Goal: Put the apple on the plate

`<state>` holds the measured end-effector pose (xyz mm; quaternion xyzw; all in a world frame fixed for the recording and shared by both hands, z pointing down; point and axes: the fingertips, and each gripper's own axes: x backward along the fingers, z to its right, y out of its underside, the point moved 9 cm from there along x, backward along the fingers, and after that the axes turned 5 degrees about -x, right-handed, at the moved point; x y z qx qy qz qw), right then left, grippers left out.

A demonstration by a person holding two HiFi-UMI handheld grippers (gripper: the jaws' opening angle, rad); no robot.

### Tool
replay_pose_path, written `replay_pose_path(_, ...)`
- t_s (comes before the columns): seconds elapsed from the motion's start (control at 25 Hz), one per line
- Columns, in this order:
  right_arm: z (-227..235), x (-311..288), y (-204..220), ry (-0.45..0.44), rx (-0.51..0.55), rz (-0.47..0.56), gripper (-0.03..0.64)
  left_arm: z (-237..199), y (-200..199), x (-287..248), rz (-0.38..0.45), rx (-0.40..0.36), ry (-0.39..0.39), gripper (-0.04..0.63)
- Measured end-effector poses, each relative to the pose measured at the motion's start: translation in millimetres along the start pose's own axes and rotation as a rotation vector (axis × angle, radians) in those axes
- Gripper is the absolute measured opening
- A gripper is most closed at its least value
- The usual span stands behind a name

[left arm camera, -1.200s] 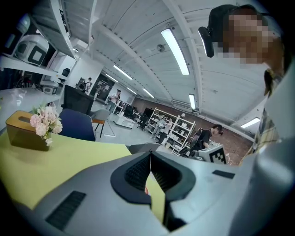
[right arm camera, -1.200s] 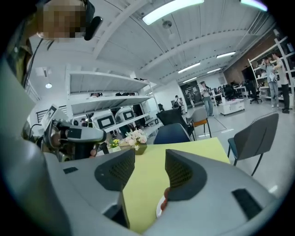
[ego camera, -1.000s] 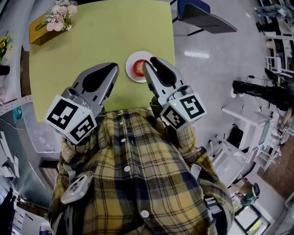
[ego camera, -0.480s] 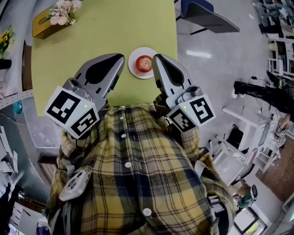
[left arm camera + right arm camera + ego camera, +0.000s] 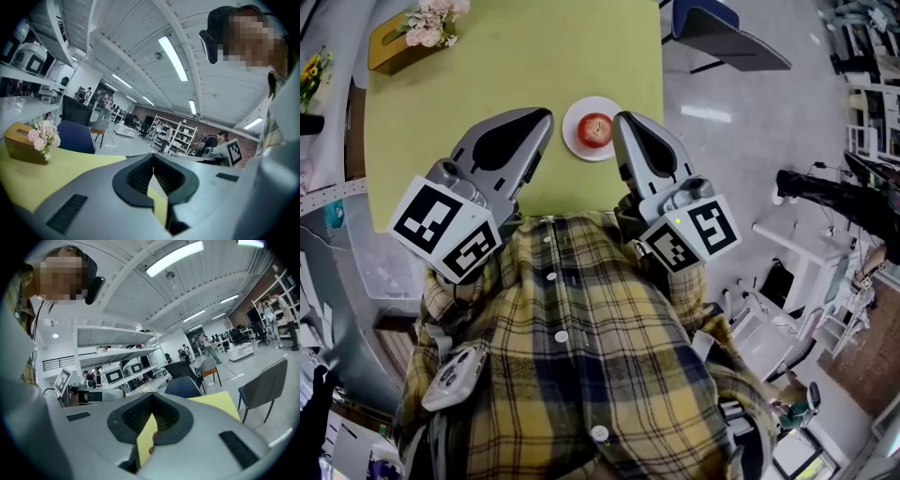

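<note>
While the apple (image 5: 594,129) sits upright in the middle of the white plate (image 5: 572,134), both claws hang just above the near edge of the table (image 5: 506,66), one on each side of the plate. The plate lies on the near right part of the yellow-green top, close to the table's right edge.

The left gripper (image 5: 546,116) points toward the far side, its tip just left of the plate and clear of it. Seen in its own view, its jaws are together at the tips, with nothing between the ribbed pads; only a wedge of yellow table shows through the gap below them.

The right gripper (image 5: 619,118) mirrors it, its tip just right of the plate, near the rim; whether it touches the rim cannot be told. Its own view shows the jaws closed tip to tip and empty, again with a strip of table behind them. Neither claw touches the apple.

At the far left corner of the table stands a tan box (image 5: 386,54) topped with pink flowers (image 5: 429,23). A blue chair (image 5: 722,33) stands on the grey floor beyond the table's far right corner. Nearest of all, the person's plaid shirt (image 5: 572,356) fills the lower half of the head view.
</note>
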<state>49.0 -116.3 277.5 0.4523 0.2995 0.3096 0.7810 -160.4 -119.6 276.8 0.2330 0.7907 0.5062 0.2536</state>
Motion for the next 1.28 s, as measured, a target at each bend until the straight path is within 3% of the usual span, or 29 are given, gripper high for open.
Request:
replay_pose_path(0.72,3,4,4,-0.048,-0.012,-0.069,-0.005,-5,-12,-9,-0.036,-0.029,0.019,0.009)
replay_pose_path(1.28,3,3,20,-0.028,-0.032,-0.094,-0.005,-32,-23,4,-0.061,-0.058,0.027,0.009)
